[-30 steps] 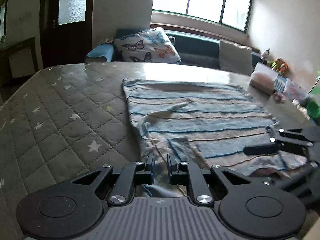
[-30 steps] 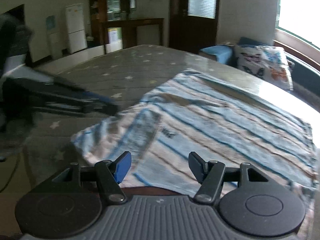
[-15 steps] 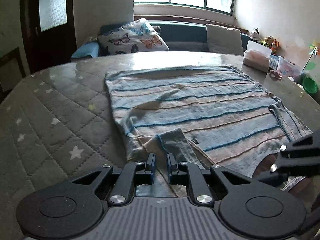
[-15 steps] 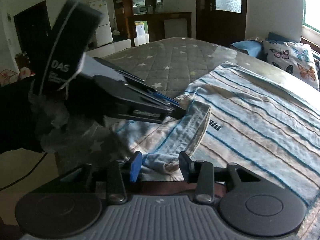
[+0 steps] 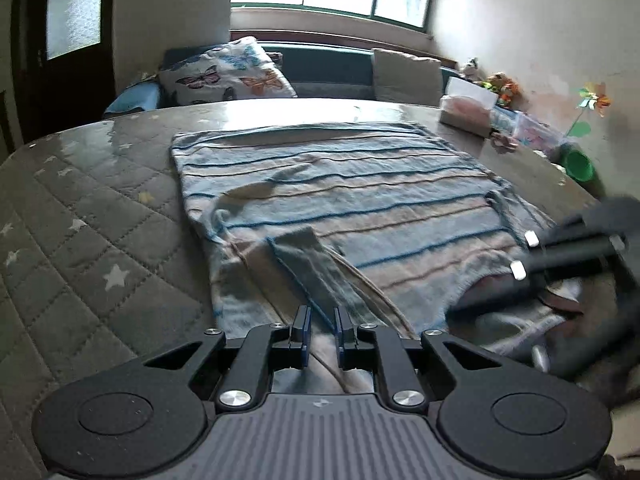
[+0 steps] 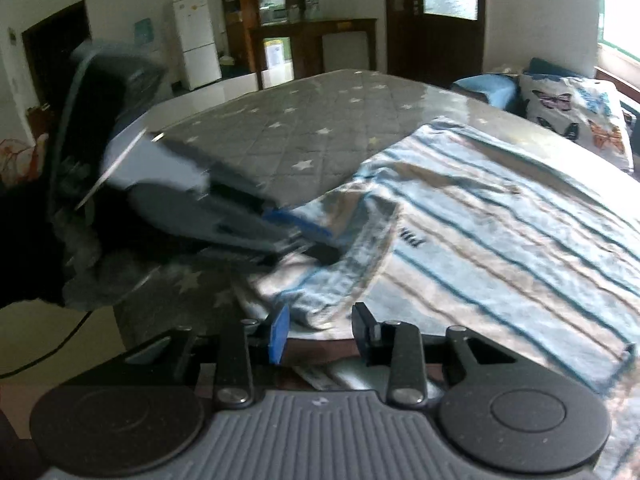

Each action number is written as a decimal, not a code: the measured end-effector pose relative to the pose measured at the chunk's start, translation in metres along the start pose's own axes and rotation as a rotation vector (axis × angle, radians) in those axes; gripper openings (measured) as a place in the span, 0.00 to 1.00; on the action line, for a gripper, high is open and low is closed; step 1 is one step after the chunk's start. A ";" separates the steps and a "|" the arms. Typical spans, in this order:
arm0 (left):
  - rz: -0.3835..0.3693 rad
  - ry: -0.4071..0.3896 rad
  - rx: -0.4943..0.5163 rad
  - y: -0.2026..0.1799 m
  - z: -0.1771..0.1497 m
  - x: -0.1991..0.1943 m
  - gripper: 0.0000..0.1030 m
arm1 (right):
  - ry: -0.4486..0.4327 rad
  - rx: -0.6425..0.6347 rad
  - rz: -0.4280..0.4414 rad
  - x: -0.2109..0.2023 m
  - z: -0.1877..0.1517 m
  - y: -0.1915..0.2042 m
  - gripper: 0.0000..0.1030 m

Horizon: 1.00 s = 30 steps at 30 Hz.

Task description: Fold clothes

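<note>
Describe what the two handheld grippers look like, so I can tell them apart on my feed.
Both share one build: a ribbed grey body, black linkage arms with silver pivot bolts, and round black discs at each side. The left gripper has blue pads on both narrow fingers. On the right gripper only one blue pad shows; the other finger looks black.

Right gripper in left wrist view at 3 o'clock: motion-smeared, fingertips lost behind shirt hem, can't tell what it pinches. Left gripper in right wrist view at 9 o'clock also a blur, tips buried in bunched cloth. Shirt's near edge hidden under both camera bodies; small label on it too fuzzy to read. Stuff on table far corner at 2 o'clock, toys maybe, too small to tell. Dark sleeve cut by left edge.
</note>
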<state>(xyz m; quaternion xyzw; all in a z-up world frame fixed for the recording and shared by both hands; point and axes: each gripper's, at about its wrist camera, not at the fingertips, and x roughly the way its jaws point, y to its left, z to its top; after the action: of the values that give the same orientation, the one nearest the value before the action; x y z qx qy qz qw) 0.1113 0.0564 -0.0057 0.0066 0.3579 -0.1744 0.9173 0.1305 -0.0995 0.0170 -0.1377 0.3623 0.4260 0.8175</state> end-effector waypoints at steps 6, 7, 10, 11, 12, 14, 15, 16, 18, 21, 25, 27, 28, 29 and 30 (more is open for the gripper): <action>-0.040 -0.008 0.078 -0.021 -0.013 -0.009 0.14 | -0.045 0.031 -0.073 -0.005 0.016 -0.018 0.33; -0.043 -0.009 0.083 -0.023 -0.014 -0.010 0.14 | -0.054 0.033 -0.080 -0.002 0.019 -0.020 0.33; -0.044 -0.013 0.094 -0.027 -0.017 -0.011 0.14 | -0.068 0.042 -0.092 0.008 0.030 -0.026 0.32; -0.043 -0.014 0.098 -0.028 -0.017 -0.011 0.13 | -0.068 0.047 -0.087 0.015 0.034 -0.027 0.31; -0.045 -0.015 0.101 -0.028 -0.018 -0.011 0.14 | -0.068 0.047 -0.081 0.020 0.037 -0.027 0.26; -0.049 -0.016 0.102 -0.028 -0.019 -0.011 0.14 | -0.067 0.045 -0.066 0.030 0.043 -0.026 0.21; -0.051 -0.017 0.102 -0.027 -0.020 -0.011 0.14 | -0.066 0.042 -0.057 0.035 0.046 -0.026 0.19; -0.053 -0.017 0.101 -0.027 -0.021 -0.011 0.14 | -0.067 0.039 -0.051 0.043 0.048 -0.024 0.18; -0.057 -0.018 0.098 -0.025 -0.022 -0.011 0.14 | -0.065 0.033 -0.038 0.054 0.051 -0.023 0.17; -0.060 -0.018 0.098 -0.025 -0.023 -0.012 0.14 | -0.049 0.026 -0.036 0.071 0.055 -0.022 0.16; -0.064 -0.017 0.093 -0.025 -0.024 -0.014 0.14 | -0.023 0.050 -0.052 0.082 0.054 -0.033 0.16; -0.066 -0.018 0.093 -0.025 -0.024 -0.016 0.15 | -0.027 0.058 -0.052 0.079 0.053 -0.035 0.16; -0.064 -0.019 0.093 -0.025 -0.024 -0.018 0.16 | -0.029 0.053 -0.059 0.077 0.053 -0.034 0.16; -0.060 -0.022 0.094 -0.025 -0.023 -0.020 0.16 | -0.032 0.046 -0.059 0.075 0.053 -0.034 0.16; -0.054 -0.031 0.092 -0.024 -0.023 -0.023 0.18 | -0.035 0.043 -0.053 0.071 0.053 -0.032 0.16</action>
<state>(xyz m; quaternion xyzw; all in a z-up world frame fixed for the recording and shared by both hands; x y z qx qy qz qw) 0.0729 0.0441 -0.0046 0.0365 0.3354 -0.2153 0.9164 0.2081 -0.0482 0.0006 -0.1221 0.3532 0.3988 0.8374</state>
